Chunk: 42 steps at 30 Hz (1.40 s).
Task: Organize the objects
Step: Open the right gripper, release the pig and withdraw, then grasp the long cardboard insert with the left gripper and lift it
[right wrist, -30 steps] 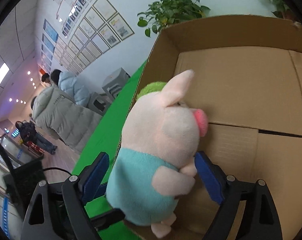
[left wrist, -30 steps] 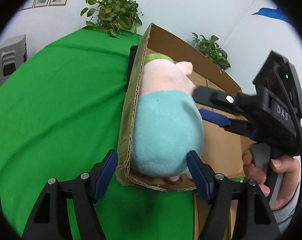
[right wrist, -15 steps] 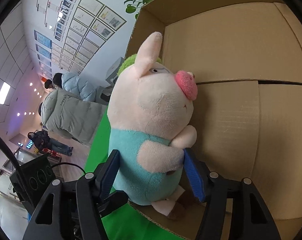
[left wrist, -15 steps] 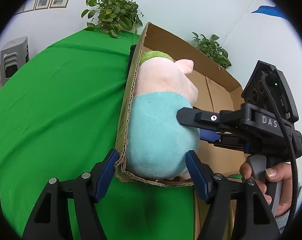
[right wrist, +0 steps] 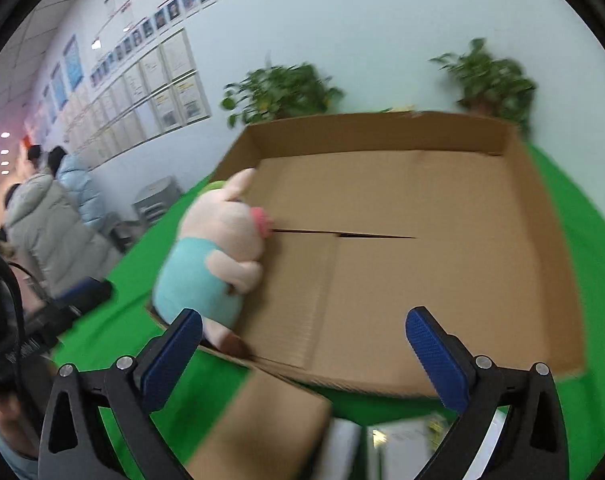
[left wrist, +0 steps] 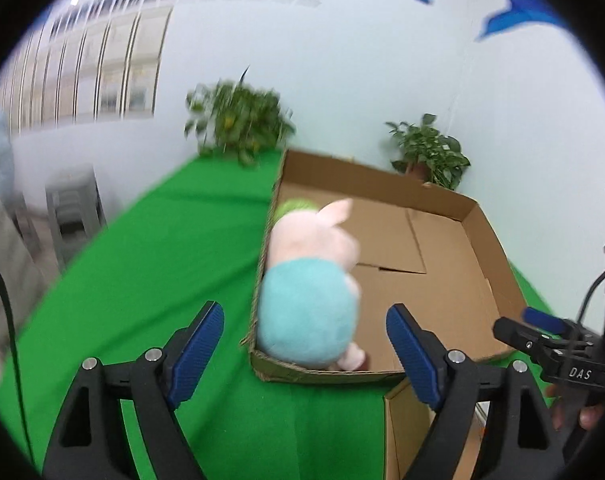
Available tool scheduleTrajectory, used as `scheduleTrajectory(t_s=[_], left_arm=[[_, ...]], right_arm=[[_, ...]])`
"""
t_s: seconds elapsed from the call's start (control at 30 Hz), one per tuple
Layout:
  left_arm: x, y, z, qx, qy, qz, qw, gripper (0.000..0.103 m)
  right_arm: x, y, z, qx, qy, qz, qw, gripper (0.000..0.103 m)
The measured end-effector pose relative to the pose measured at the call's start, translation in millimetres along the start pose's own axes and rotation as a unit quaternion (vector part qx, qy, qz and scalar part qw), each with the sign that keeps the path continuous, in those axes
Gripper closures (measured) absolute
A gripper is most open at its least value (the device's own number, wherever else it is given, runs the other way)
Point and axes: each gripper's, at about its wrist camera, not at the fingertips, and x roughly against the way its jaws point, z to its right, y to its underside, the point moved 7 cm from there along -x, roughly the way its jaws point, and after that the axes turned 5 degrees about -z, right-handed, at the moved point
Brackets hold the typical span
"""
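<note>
Plush pig, teal body, pink head, sits in near-left corner of shallow cardboard box, against its left wall. Box on green desk. Left tongs opening, wide, nothing gripped. Right tongs opening, wide, empty, pig beyond left pad.

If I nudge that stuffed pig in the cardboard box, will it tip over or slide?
The stuffed pig looks soft and light, so it would probably squash before sliding. It stands on a rounded base against the cardboard box's left wall, so it is likely to topple away from that wall.
</note>
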Motion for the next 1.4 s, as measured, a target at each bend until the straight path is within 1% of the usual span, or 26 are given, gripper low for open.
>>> scheduleTrajectory(t_s=[0.03,0.07,0.1,0.27,0.33,0.37,0.4,0.43,0.47,0.5,0.53,0.57,0.6,0.63,0.67,0.73,0.77,0.8,0.83,0.87,0.93,1.03,1.1,1.2,1.27,1.4], left_arm=[[4.5,-0.2,10.4,-0.016,-0.012,0.007,0.9998,0.019],[8.4,0.1,21.3,-0.029,-0.024,0.013,0.9992,0.019],[11.5,0.2,33.2,-0.041,-0.029,0.016,0.9986,0.019],[12.3,2.5,73.9,-0.076,-0.022,0.019,0.9967,0.020],[8.3,4.3,85.7,-0.085,-0.013,0.008,0.9963,0.021],[8.7,5.5,89.3,-0.088,-0.009,0.007,0.9960,0.027],[9.1,6.8,92.8,-0.091,-0.003,0.006,0.9958,0.049],[8.2,8.9,95.8,-0.093,0.007,0.000,0.9957,0.064],[6.8,12.7,97.4,-0.091,0.020,-0.014,0.9956,0.092],[3.4,17.5,99.5,-0.086,0.037,-0.033,0.9951,0.100],[1.0,21.2,100.3,-0.082,0.046,-0.045,0.9946,0.100],[-0.3,25.0,100.9,-0.080,0.047,-0.052,0.9943,0.100],[0.6,28.5,102.2,-0.084,0.045,-0.051,0.9941,0.100],[3.1,30.4,104.6,-0.091,0.044,-0.045,0.9938,0.100],[6.3,32.1,106.5,-0.096,0.042,-0.040,0.9937,0.100],[12.1,35.1,110.8,-0.102,0.037,-0.033,0.9936,0.088],[13.5,36.7,112.2,-0.105,0.036,-0.034,0.9932,0.065],[14.4,38.9,113.4,-0.105,0.033,-0.037,0.9932,0.031],[17.3,41.2,112.3,-0.101,0.027,-0.037,0.9938,0.020],[19.6,42.2,110.3,-0.096,0.026,-0.033,0.9945,0.017],[21.2,46.2,108.2,-0.094,0.037,-0.042,0.9940,0.017],[16.7,54.4,99.8,-0.078,0.050,-0.074,0.9929,0.017],[14.5,62.4,94.8,-0.060,0.079,-0.099,0.9901,0.017],[10.1,79.0,88.5,-0.038,0.120,-0.136,0.9827,0.017],[5.4,93.0,86.6,-0.028,0.141,-0.160,0.9766,0.019],[-6.7,122.6,83.4,0.008,0.176,-0.207,0.9622,0.025]], right_arm=[[12.5,10.0,7.2,-0.010,0.028,0.008,1.000,0.000],[22.3,17.4,9.6,-0.015,0.042,0.013,0.999,0.000],[33.3,25.9,28.6,-0.019,0.050,0.016,0.998,0.000],[74.7,58.5,44.1,-0.016,0.086,0.029,0.996,0.001],[91.1,71.1,50.6,-0.017,0.083,0.028,0.996,0.013],[97.1,77.1,53.9,-0.019,0.082,0.024,0.996,0.029],[100.8,82.9,52.7,-0.018,0.083,0.021,0.996,0.043],[105.6,88.1,55.0,-0.017,0.085,0.018,0.996,0.048],[115.4,100.0,57.6,-0.017,0.086,0.017,0.996,0.060],[123.0,112.2,65.3,-0.018,0.085,0.018,0.996,0.066],[128.6,116.4,73.5,-0.018,0.085,0.018,0.996,0.075],[133.5,120.2,79.3,-0.018,0.086,0.019,0.996,0.079],[135.4,125.7,90.6,-0.018,0.085,0.021,0.996,0.082],[140.7,131.5,87.7,-0.017,0.083,0.022,0.996,0.082],[140.6,132.4,91.4,-0.016,0.082,0.022,0.996,0.082],[142.2,136.9,89.8,-0.015,0.079,0.022,0.997,0.080],[143.9,140.7,91.3,-0.016,0.077,0.022,0.997,0.073],[143.4,141.4,91.8,-0.018,0.076,0.021,0.997,0.047],[140.7,139.8,94.6,-0.019,0.073,0.020,0.997,0.028],[138.6,139.7,95.8,-0.020,0.065,0.021,0.997,0.000],[133.0,133.2,103.4,-0.021,0.047,0.029,0.998,0.001],[125.7,133.9,102.4,-0.017,0.016,0.017,1.000,0.000],[123.1,137.3,101.3,-0.022,-0.020,0.010,0.999,0.000],[123.4,140.3,93.9,-0.016,-0.081,0.007,0.997,0.000],[121.7,143.7,81.5,0.008,-0.121,-0.006,0.993,0.000],[123.8,175.6,45.7,0.055,-0.212,-0.051,0.974,0.000]])
